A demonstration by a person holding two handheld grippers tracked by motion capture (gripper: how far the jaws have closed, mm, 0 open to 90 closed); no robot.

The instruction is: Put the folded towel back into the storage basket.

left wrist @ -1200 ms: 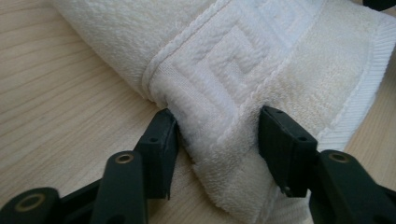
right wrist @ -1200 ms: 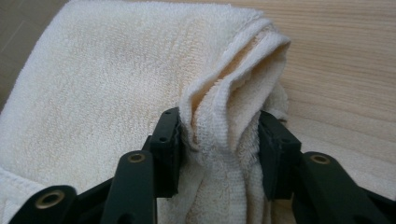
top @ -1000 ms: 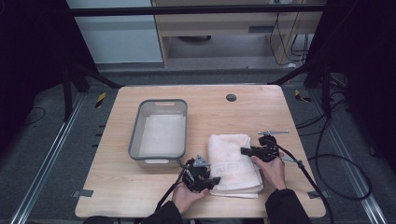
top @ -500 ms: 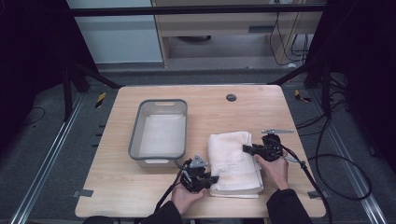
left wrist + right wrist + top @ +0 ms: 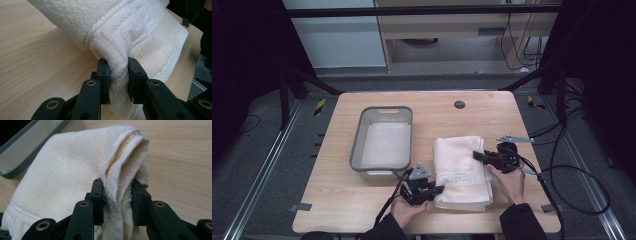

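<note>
A folded white towel (image 5: 461, 167) lies on the wooden table (image 5: 337, 200), right of centre. My left gripper (image 5: 438, 189) is at the towel's near left corner. In the left gripper view it (image 5: 117, 68) is shut on a bunched fold of the towel (image 5: 130, 30), with cloth squeezed between both pads. My right gripper (image 5: 477, 156) reaches in from the right at the towel's right edge. In the right gripper view it (image 5: 117, 188) is shut on a raised fold of the towel (image 5: 62, 170). Both pinched edges stand a little off the tabletop.
A grey rectangular tray (image 5: 356, 147) stands left of the towel, and its rim (image 5: 22, 157) lies close behind the towel. A round dark grommet (image 5: 459, 104) sits near the table's far edge. Cables trail off the table's right side.
Both hands have risen a little, and the towel's left corner and right edge have come up with them. The towel now looks more bunched between the two grippers.
</note>
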